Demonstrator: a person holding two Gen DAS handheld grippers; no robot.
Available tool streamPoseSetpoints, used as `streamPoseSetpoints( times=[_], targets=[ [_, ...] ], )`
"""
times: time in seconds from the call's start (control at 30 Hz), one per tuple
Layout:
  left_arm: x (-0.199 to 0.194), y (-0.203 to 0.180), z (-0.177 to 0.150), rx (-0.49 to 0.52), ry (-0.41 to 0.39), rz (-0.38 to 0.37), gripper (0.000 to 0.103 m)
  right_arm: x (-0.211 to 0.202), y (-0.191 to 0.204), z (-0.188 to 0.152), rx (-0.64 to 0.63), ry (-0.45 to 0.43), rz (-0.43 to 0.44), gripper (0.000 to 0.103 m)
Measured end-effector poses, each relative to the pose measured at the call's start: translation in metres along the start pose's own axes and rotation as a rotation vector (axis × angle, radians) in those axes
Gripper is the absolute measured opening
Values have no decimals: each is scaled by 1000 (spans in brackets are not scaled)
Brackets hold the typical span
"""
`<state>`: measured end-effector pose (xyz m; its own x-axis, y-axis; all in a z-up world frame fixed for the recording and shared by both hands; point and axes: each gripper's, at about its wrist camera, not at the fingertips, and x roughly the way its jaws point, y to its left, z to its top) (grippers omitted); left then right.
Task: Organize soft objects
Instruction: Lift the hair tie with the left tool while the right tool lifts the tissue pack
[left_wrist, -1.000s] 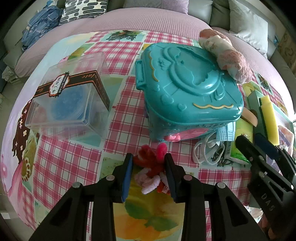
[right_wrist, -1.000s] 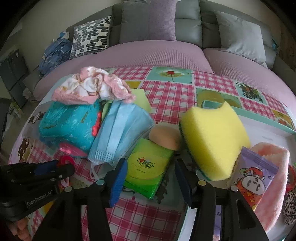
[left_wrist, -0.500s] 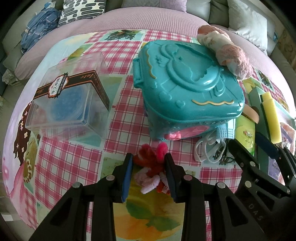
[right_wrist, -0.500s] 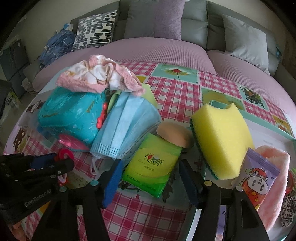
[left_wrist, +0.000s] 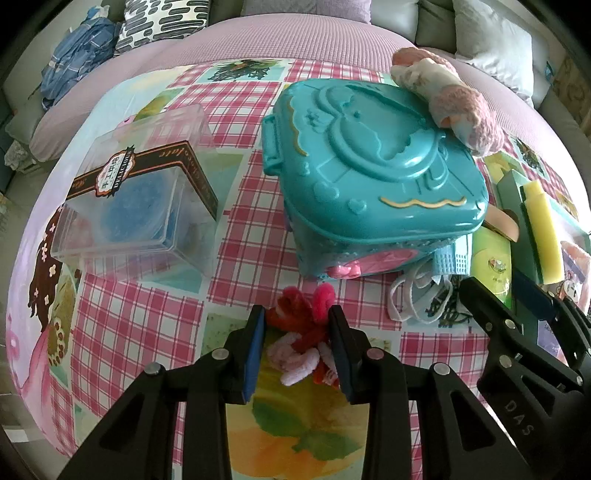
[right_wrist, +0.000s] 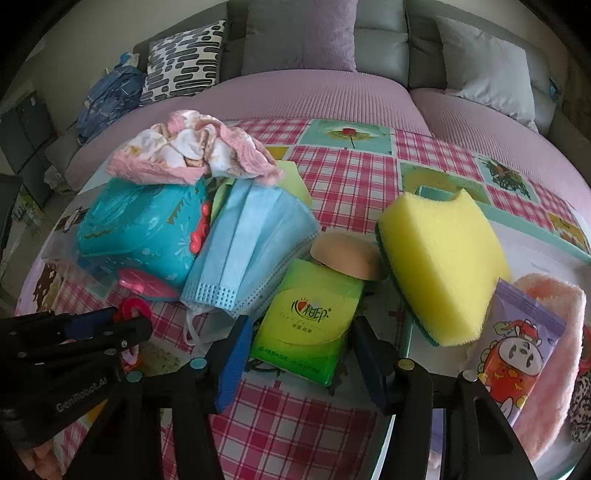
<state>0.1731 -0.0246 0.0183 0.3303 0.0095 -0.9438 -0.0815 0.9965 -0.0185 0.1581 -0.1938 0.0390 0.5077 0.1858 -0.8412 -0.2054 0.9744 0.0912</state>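
Right wrist view: jaws closing around tissue pack (right_wrist: 308, 325), narrower than before.

A grey sofa (right_wrist: 388, 40) is seen along the top – a patterned black-and-white cushion (right_wrist: 184, 55) is propped upper left, and a blue backpack (right_wrist: 110, 92) is slumped just beside it.
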Motion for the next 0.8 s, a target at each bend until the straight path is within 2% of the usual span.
streamPoseSetpoints(
  times=[0.8],
  targets=[
    [-1, 0, -2, 14, -9, -1, 35, -14, 5, -23, 8, 74, 16, 55]
  ],
)
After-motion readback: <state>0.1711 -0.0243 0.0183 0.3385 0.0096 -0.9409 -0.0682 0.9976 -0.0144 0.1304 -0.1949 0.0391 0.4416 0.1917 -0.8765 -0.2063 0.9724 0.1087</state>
